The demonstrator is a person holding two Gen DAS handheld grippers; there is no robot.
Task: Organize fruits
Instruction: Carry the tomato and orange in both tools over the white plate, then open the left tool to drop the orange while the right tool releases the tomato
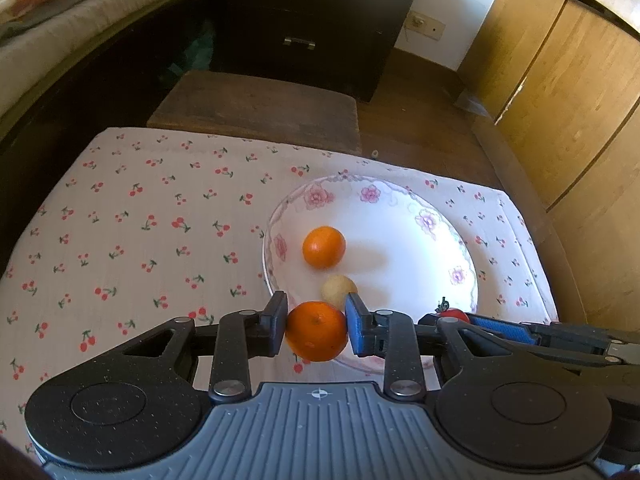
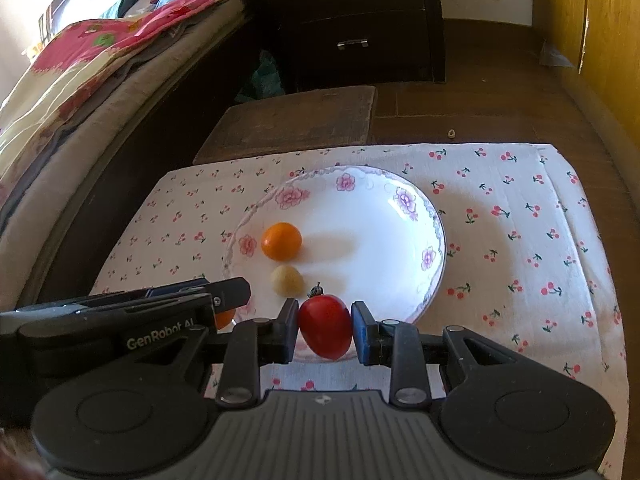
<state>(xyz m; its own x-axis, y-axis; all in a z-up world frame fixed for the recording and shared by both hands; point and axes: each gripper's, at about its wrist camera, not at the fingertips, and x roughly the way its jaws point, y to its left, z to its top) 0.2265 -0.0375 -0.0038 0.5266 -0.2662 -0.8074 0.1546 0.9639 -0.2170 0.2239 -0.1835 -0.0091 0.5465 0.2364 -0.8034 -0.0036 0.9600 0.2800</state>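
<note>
- The left gripper (image 1: 317, 328) clenched a round orange (image 1: 316, 331) above the near rim of the white flower-edged plate (image 1: 400, 232); dropped there, it could roll onto the cloth.
- The right gripper (image 2: 325, 330) pinched a red oval tomato (image 2: 325, 327); squeezing harder risked bruising it.

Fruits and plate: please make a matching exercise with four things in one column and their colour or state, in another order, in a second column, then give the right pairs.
Column 1:
1. left claw
2. right claw
3. small pale fruit
4. plate

Column 2:
A. lies on the plate, next to an orange
B. shut on a red tomato
C. white with pink and purple flowers on the rim
D. shut on an orange

Pairs: 1-D, 2-B, 3-A, 4-C
</note>
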